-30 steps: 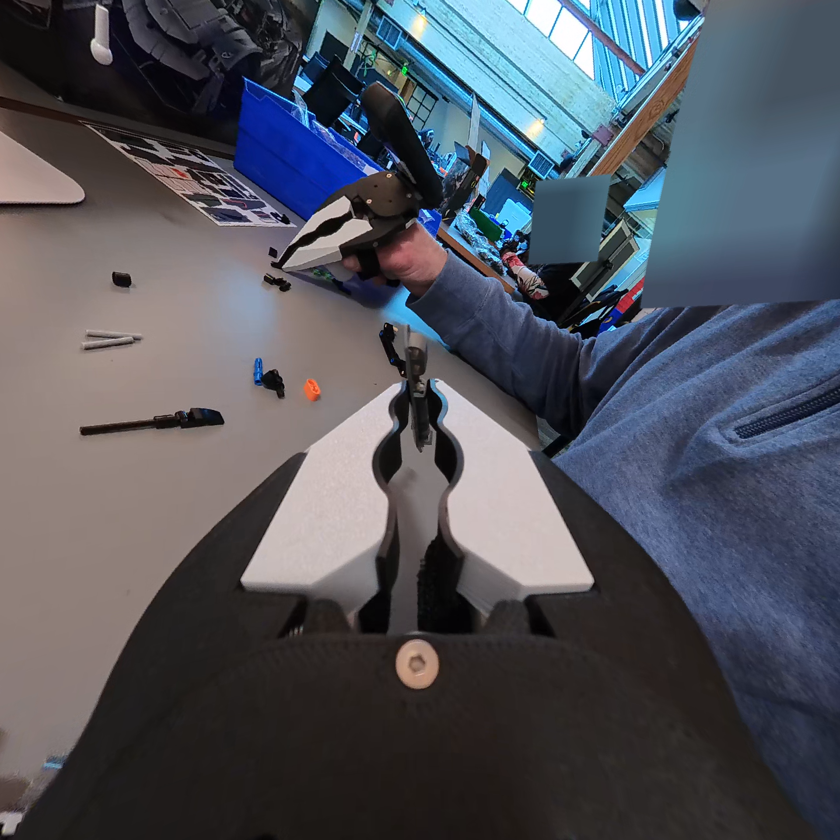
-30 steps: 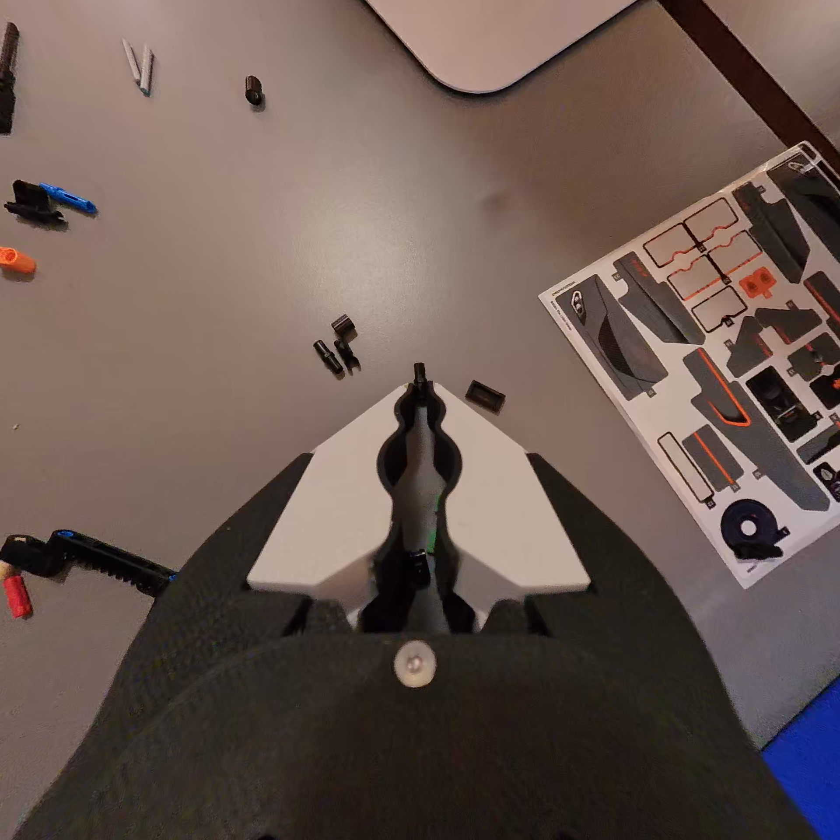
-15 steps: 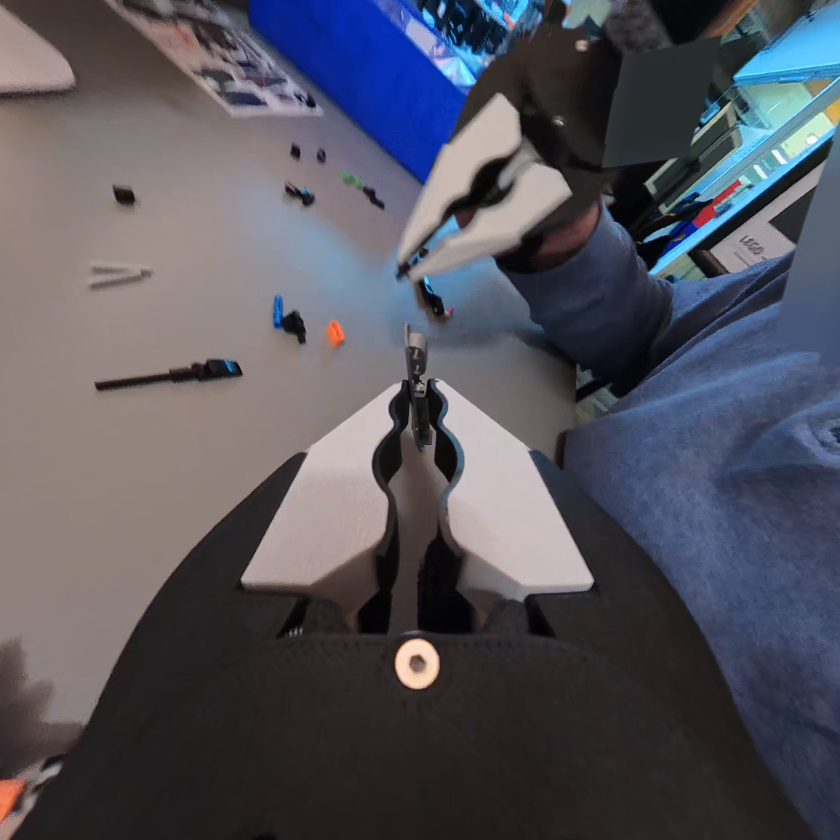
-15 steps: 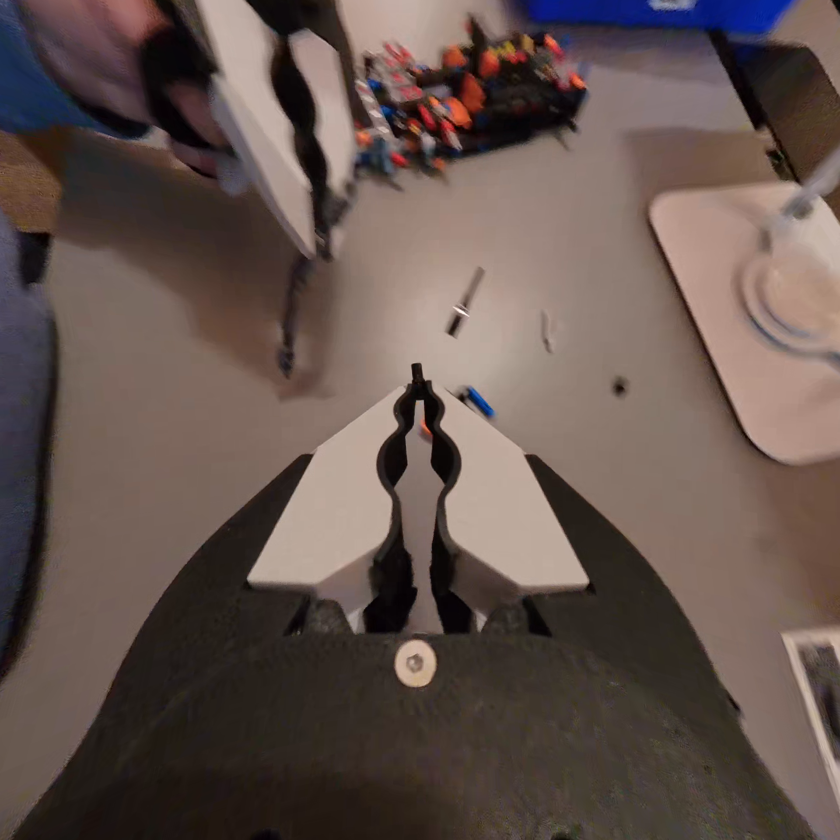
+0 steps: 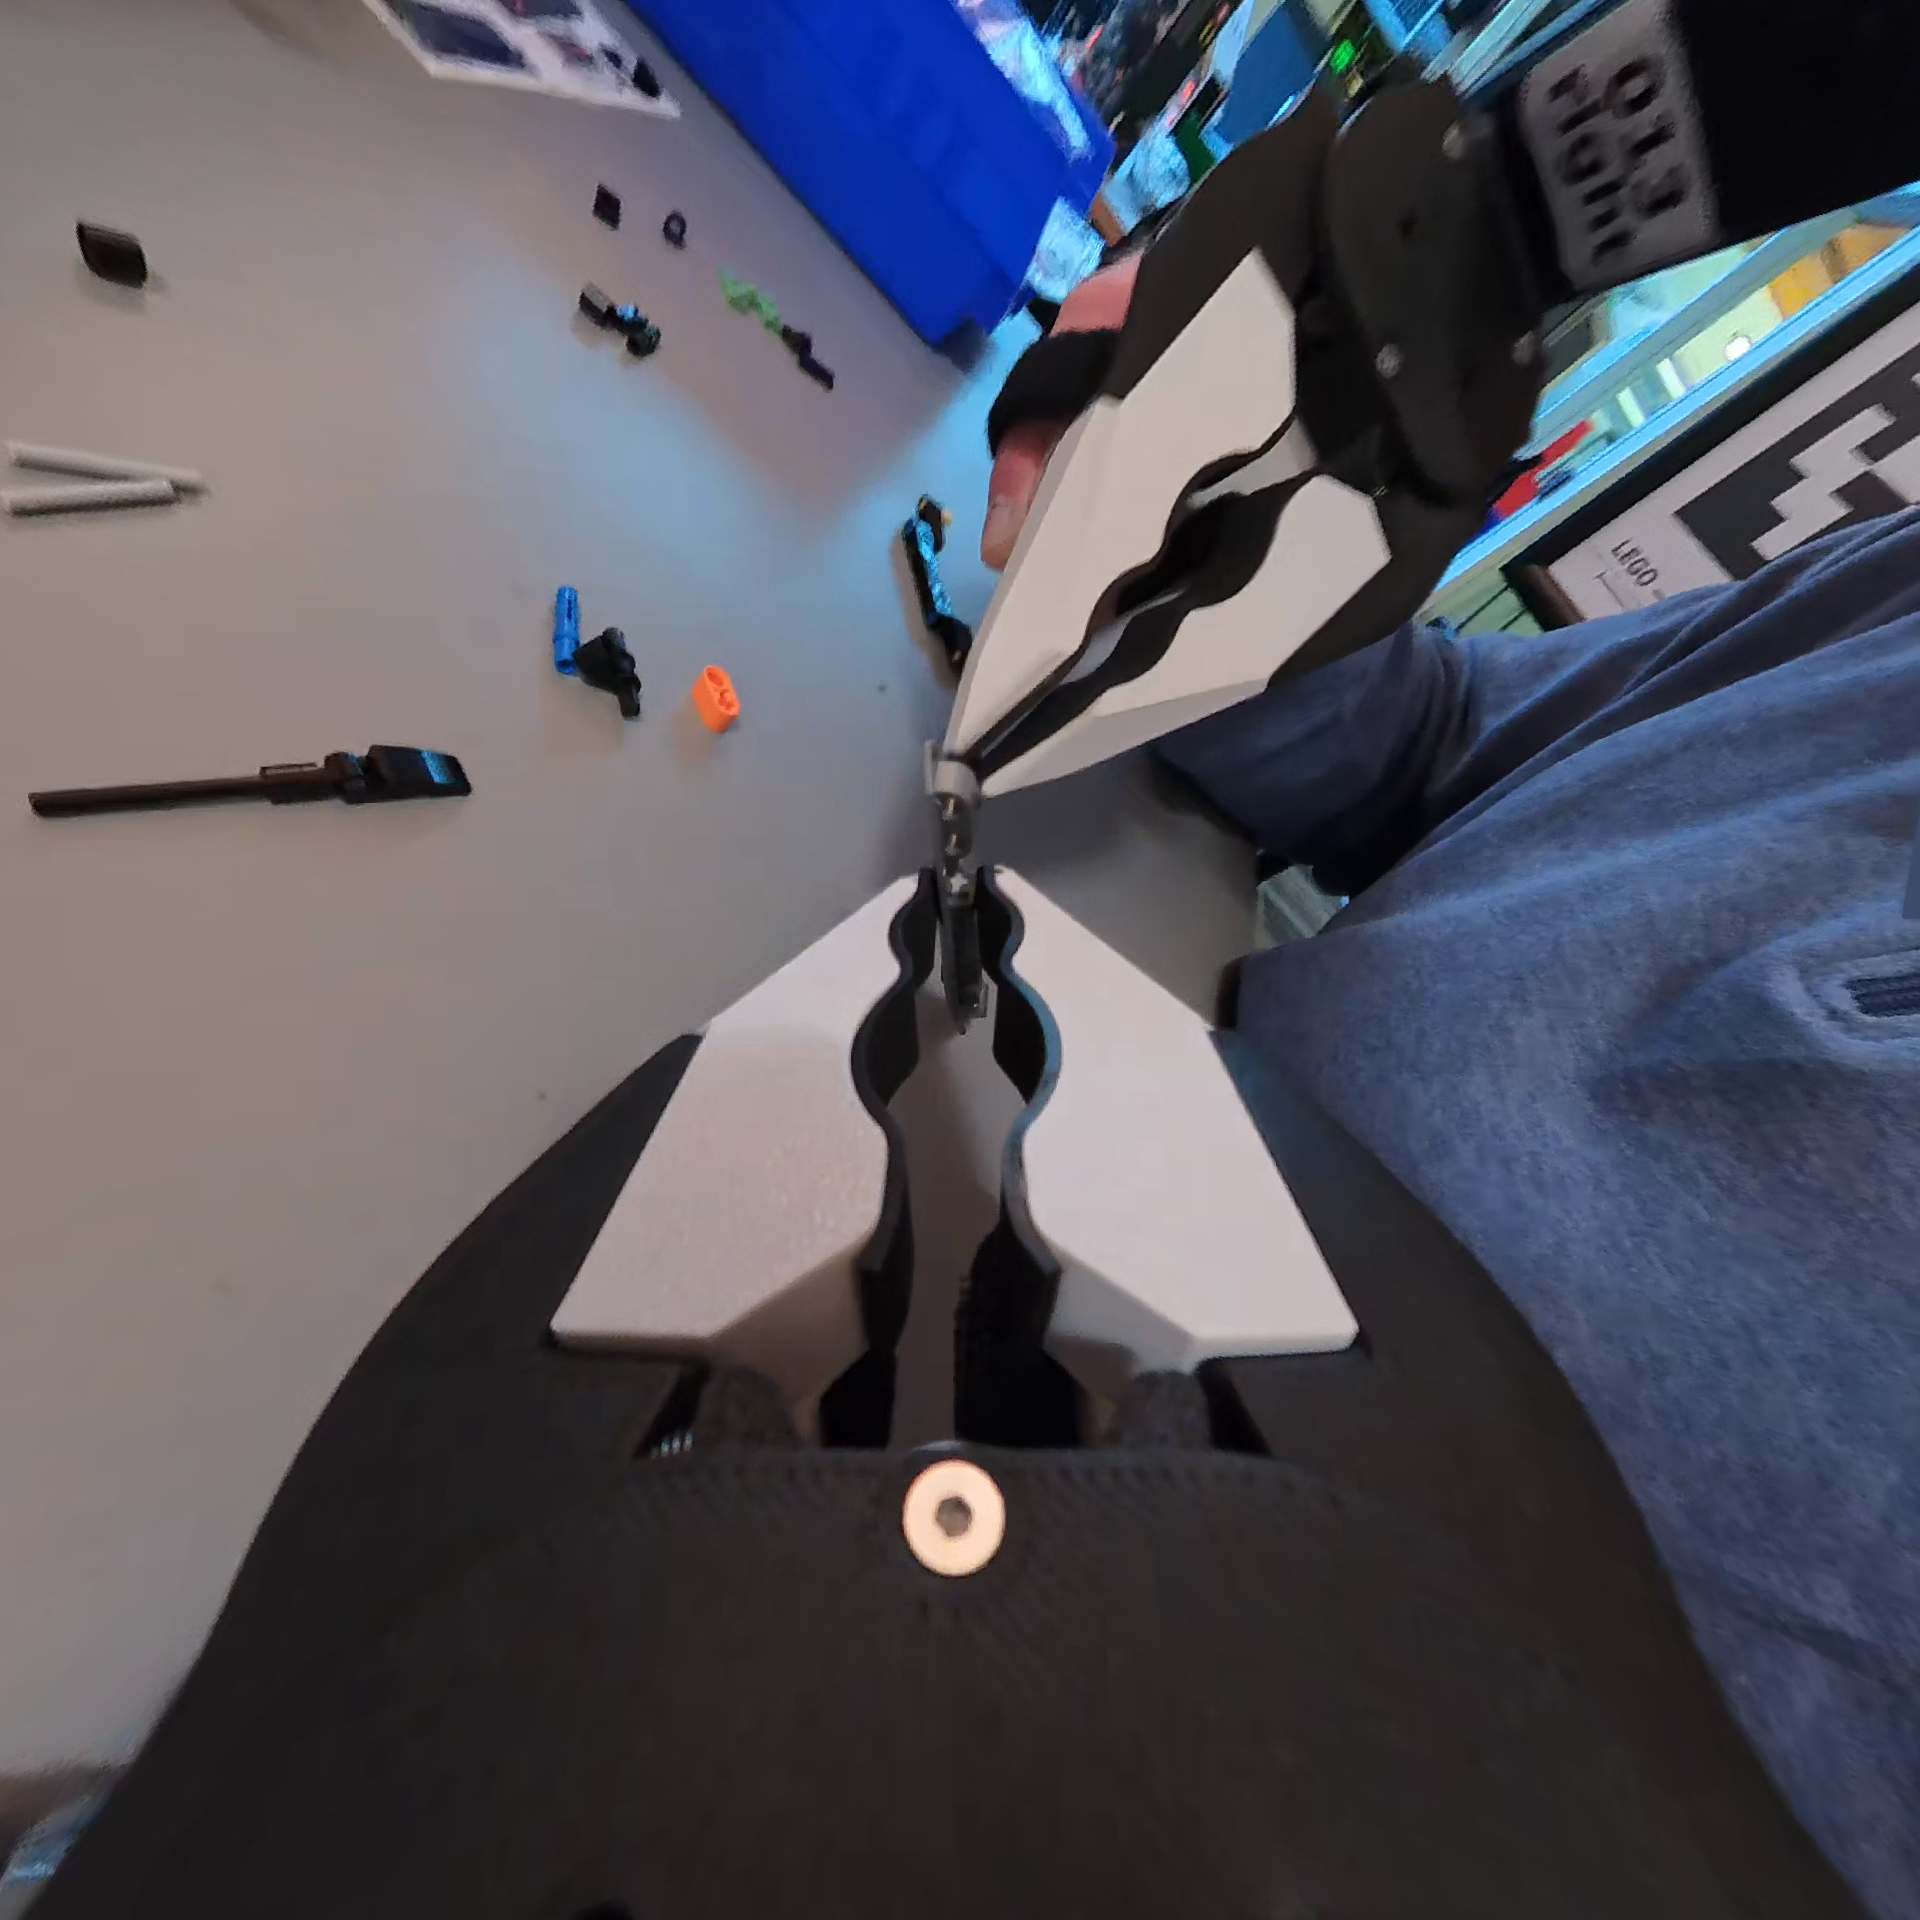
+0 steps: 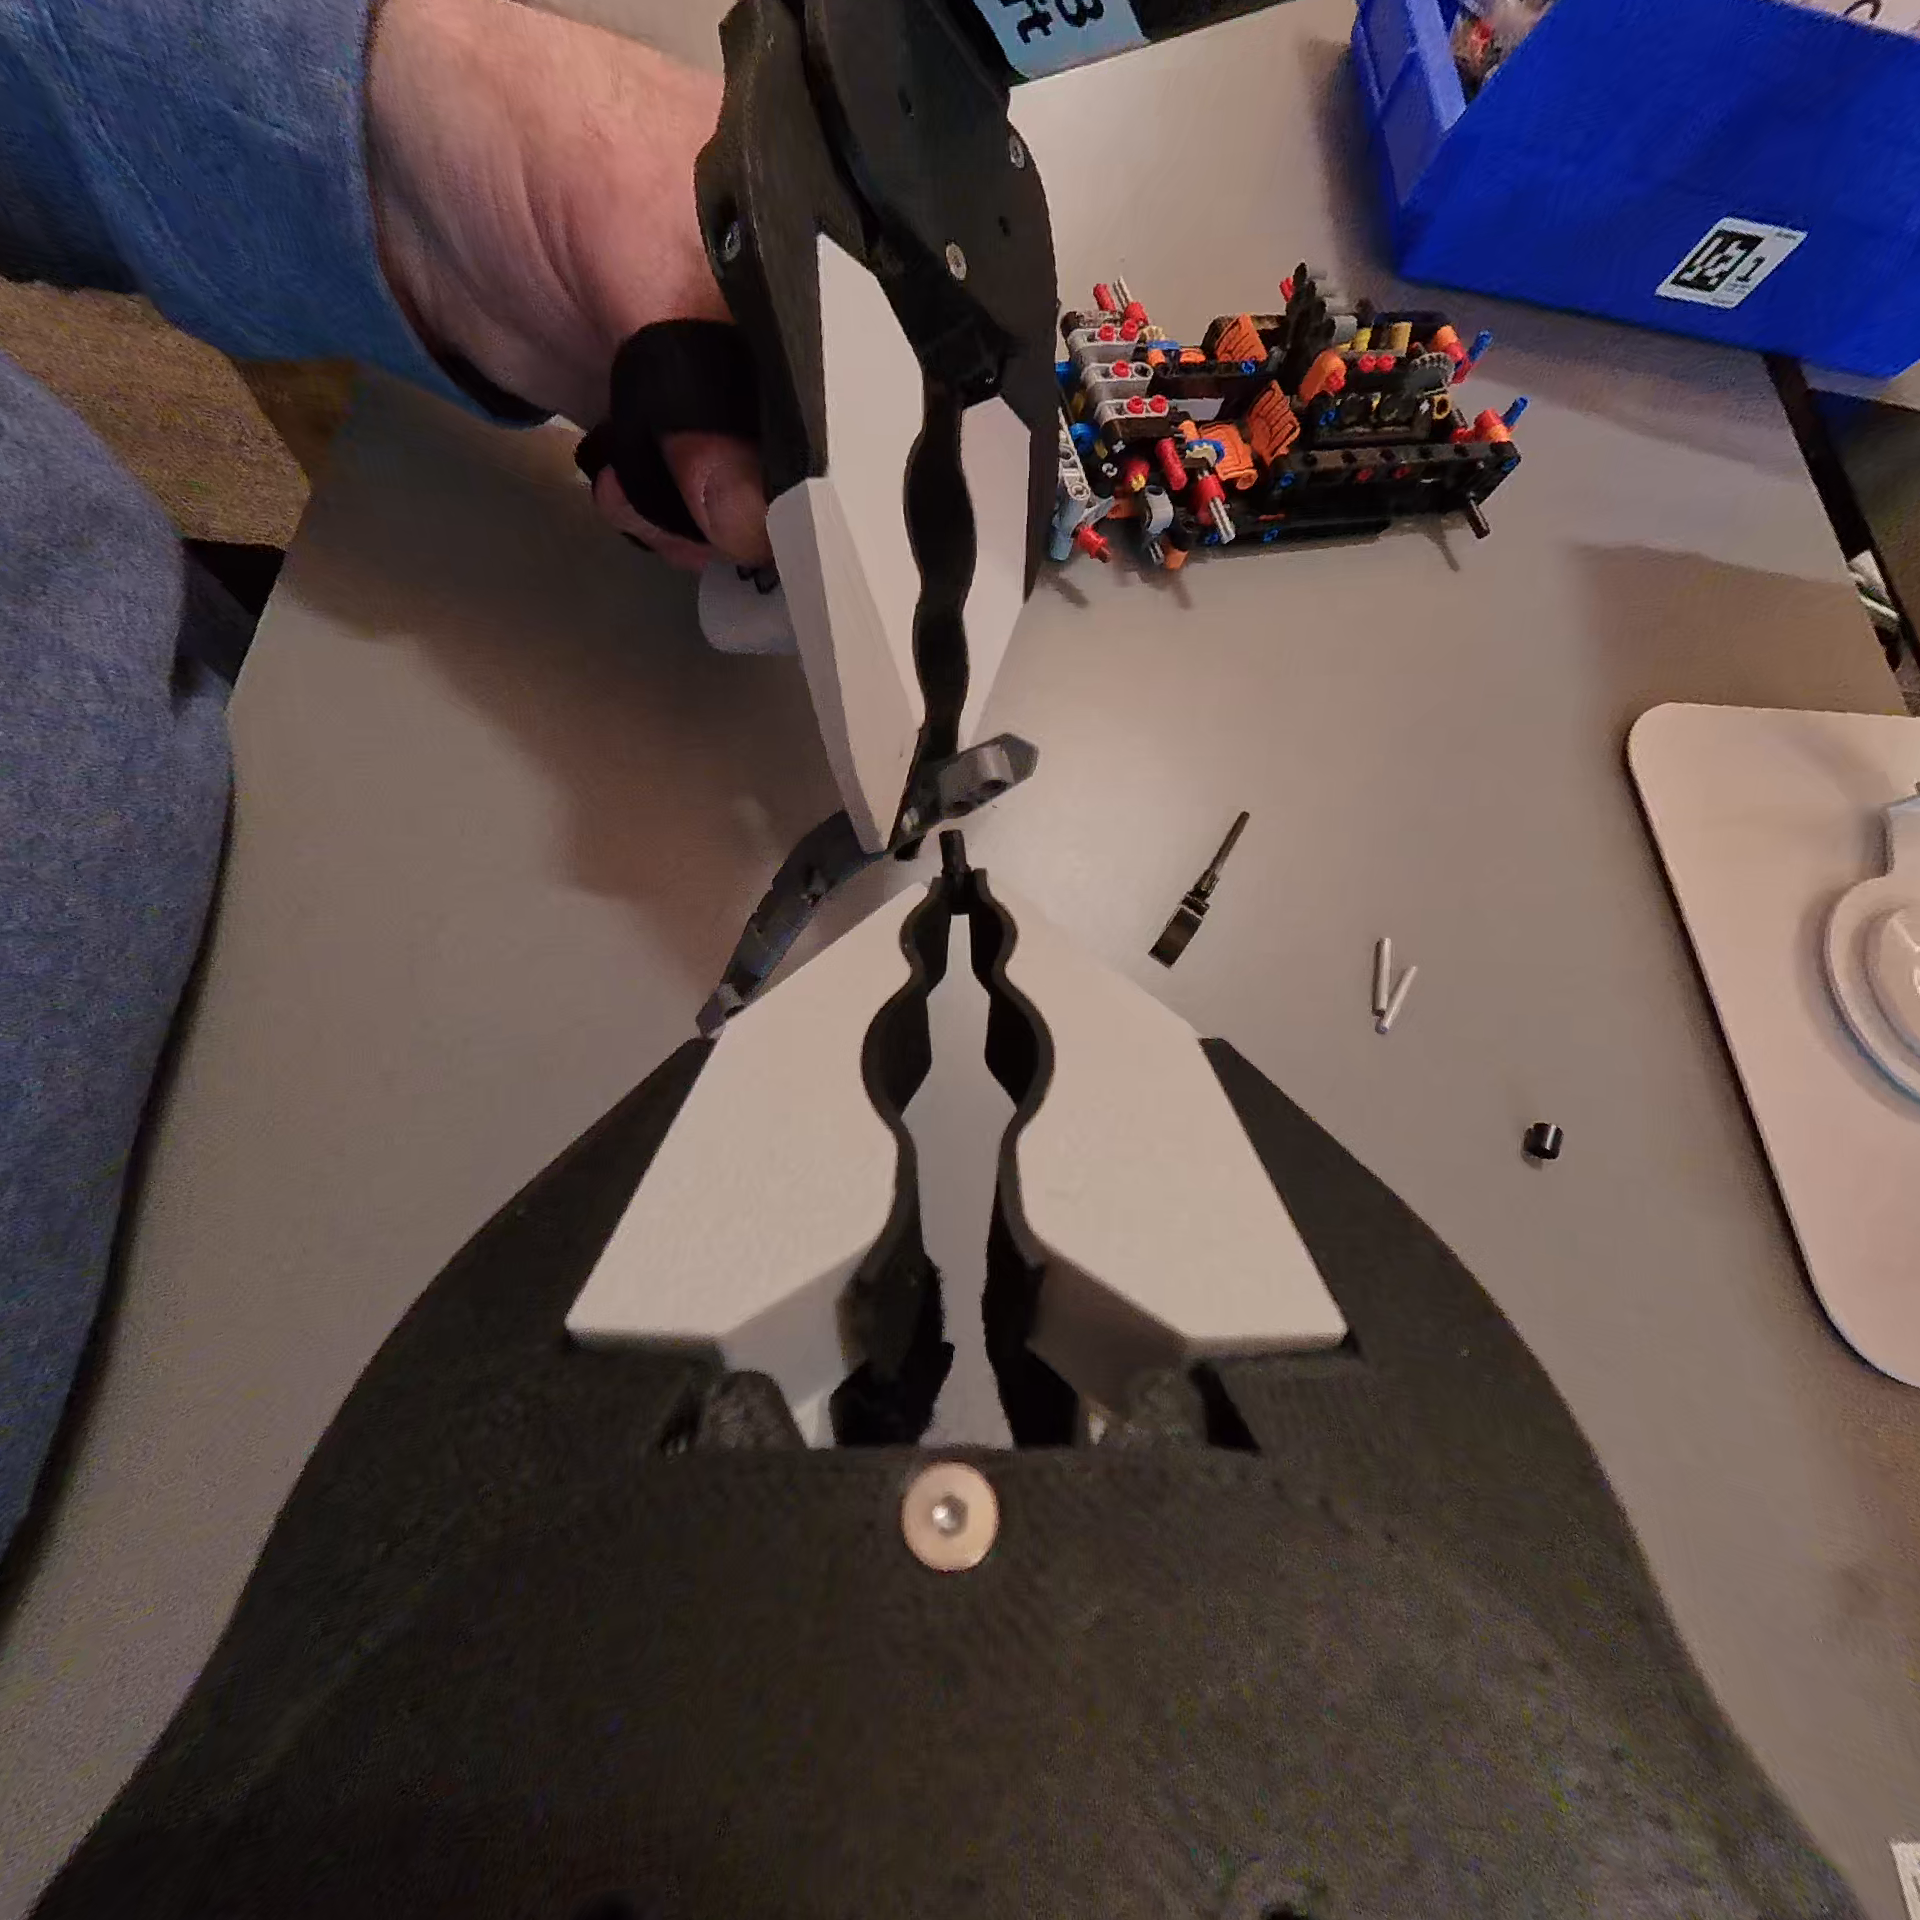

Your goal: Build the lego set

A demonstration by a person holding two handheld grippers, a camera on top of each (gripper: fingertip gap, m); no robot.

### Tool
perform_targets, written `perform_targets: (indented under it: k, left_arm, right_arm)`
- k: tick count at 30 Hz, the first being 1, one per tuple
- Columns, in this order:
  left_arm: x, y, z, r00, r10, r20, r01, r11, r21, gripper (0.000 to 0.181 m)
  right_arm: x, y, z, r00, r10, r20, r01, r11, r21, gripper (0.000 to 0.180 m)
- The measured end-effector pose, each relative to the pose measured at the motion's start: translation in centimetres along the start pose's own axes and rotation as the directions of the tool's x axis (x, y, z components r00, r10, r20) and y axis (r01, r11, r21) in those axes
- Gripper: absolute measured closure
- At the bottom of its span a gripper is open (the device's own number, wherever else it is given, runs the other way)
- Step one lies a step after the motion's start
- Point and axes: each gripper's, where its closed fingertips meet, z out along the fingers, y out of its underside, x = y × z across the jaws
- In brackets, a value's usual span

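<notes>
Two sets of fingers meet above the tabletop (image 6: 1351, 727): my left gripper (image 6: 914, 821) pinches the grey beam (image 6: 966, 779) midway, my right gripper (image 6: 954, 883) nips a small black pin (image 6: 952, 854); both stiff, light, slippery, so grip near ends

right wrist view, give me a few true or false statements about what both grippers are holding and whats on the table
1. The right gripper is shut on a small black pin. True.
2. The left gripper is open and holds nothing. False: it is shut on a grey angled beam.
3. The pin's tip is close to the beam. True.
4. The half-built lego model hangs in a gripper. False: it rests on the table.
5. The blue bin is nearest the camera. False: it stands at the far edge.
</notes>
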Motion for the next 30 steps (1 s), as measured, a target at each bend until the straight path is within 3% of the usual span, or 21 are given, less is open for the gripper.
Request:
perform_targets:
  k: [7,18,30]
  left_arm:
    - [-0.1,0.5,0.7,1.000,-0.010,-0.007,0.010,0.999,-0.037,0.176]
    - [0.4,-1.0,0.2,0.999,0.016,-0.030,-0.014,0.998,0.067,0.175]
    - [0.6,-0.6,0.6,0.996,0.088,0.013,-0.088,0.996,0.011,0.176]
  right_arm:
    - [0.0,0.6,0.5,1.000,0.012,0.009,-0.012,1.000,-0.007,0.178]
    - [0.1,0.5,0.1,1.000,0.024,0.006,-0.024,1.000,0.010,0.179]
    - [-0.3,0.0,-0.3,1.000,-0.018,0.005,0.018,1.000,0.005,0.179]
